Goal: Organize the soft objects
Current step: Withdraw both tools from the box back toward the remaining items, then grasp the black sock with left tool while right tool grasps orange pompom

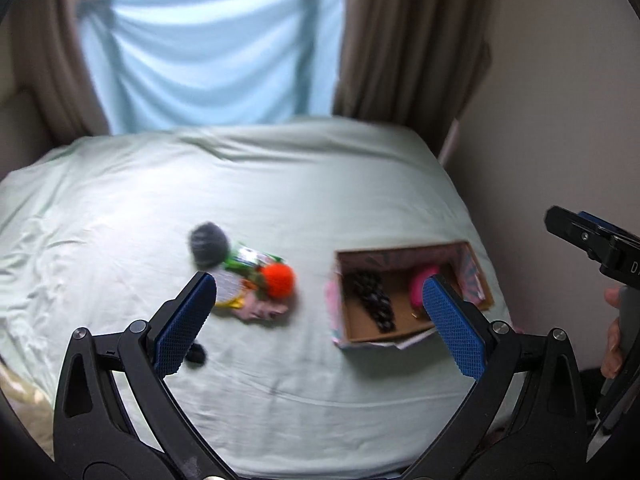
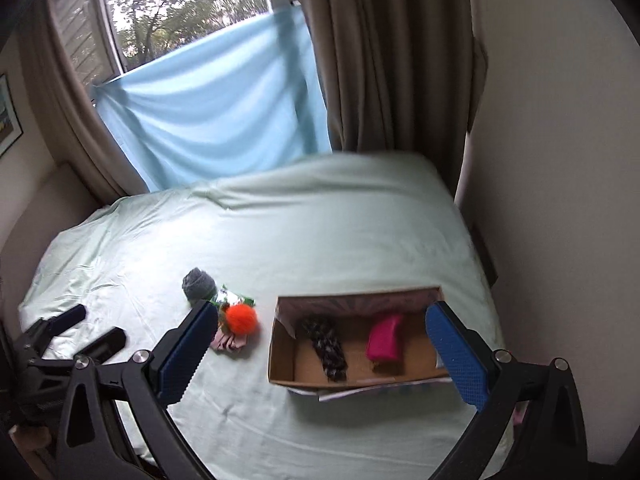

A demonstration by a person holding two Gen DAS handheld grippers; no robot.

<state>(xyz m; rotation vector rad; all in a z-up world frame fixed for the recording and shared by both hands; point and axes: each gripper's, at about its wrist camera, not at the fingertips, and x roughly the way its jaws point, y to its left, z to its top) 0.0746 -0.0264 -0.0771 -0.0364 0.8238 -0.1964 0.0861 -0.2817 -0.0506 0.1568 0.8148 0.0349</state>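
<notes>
We hold the left gripper (image 1: 320, 320) and right gripper (image 2: 320, 354) above the bed (image 2: 320, 240), both with jaws wide apart and holding nothing. A cardboard box (image 2: 282, 360) contains a dark braided item (image 2: 326, 346) and a pink item (image 2: 385, 342). An orange ball (image 2: 240, 319) and grey ball (image 2: 197, 283) lie just left of the box.

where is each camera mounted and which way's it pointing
Left wrist: on the left gripper, above the bed, facing the window; the person's right hand shows at the right edge.
Right wrist: on the right gripper, same heading; the left gripper shows lower left.
Shared: cardboard box, orange pom-pom, blue cloth.
</notes>
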